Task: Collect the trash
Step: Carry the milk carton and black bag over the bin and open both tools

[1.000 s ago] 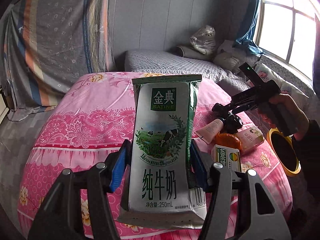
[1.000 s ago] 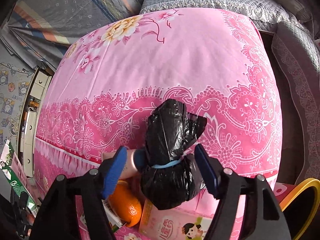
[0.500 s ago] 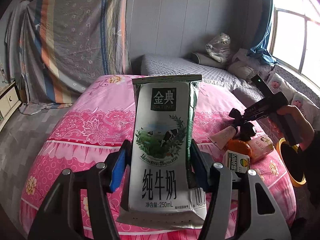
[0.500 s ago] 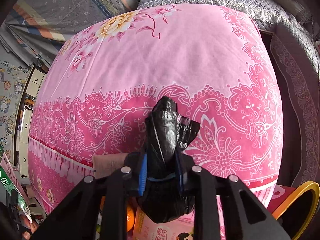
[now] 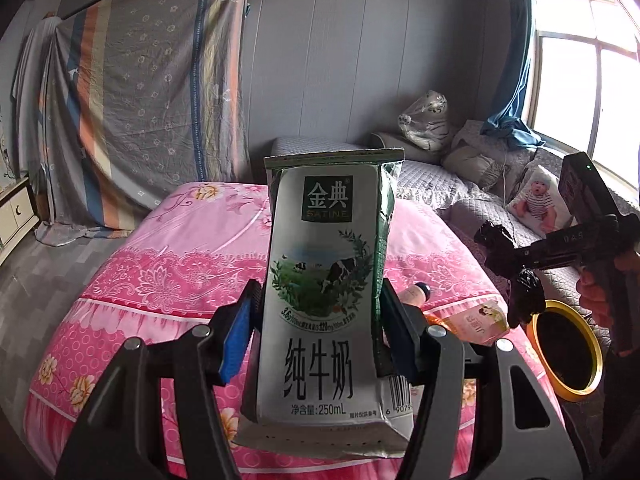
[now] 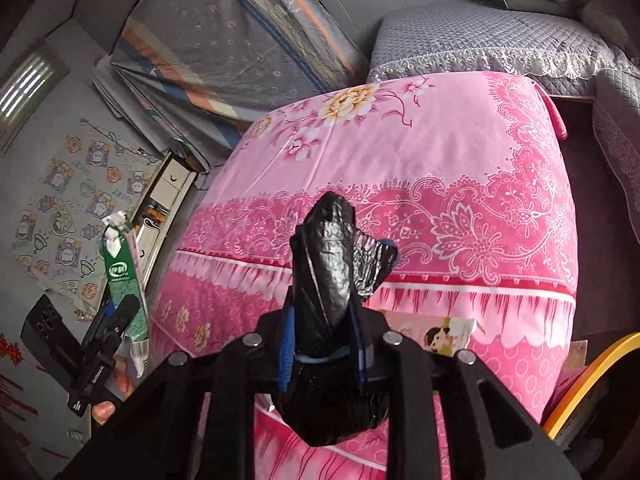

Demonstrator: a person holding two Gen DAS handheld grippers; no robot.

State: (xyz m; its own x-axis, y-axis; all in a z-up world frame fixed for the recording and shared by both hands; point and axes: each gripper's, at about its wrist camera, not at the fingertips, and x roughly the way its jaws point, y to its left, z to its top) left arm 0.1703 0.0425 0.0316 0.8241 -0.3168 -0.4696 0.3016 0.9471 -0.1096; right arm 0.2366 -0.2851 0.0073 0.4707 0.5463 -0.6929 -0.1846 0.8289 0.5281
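Your left gripper (image 5: 320, 336) is clamped on the milk carton (image 5: 326, 280), its blue pads pressing both sides of the lower half; the carton stands upright (front label toward the camera) and is held clear above the near edge of the bed (image 5: 168, 264).

Your right gripper (image 6: 324, 344) has just been closing and now pinches the black bag (image 6: 328, 280), a tied bundle with a blue band around its neck. The bag's top sticks up past the fingertips and its bulk hangs below them, off the bed, over the near edge. In the left view the same bag (image 5: 524, 292) dangles from that gripper (image 5: 516, 262) beyond the bed's right edge, above the yellow-rimmed bin (image 5: 568, 348) that stands on the floor just beside the bed.

On the bed, near its right near corner, lie a pink packet (image 5: 476, 320) with a cartoon child on it and a tube (image 5: 416, 292) with a dark cap; both are partly hidden behind the carton and the left gripper's fingers. Something orange shows beside the packet, but too little to tell what it is.

The rest of the pink floral bedspread is bare up to its far edge. Beyond that sits a grey quilted sofa (image 5: 448, 176) with cushions, and farther still a striped sheet (image 5: 140, 112) draped against the wall and a bright window (image 5: 580, 80) at the right.
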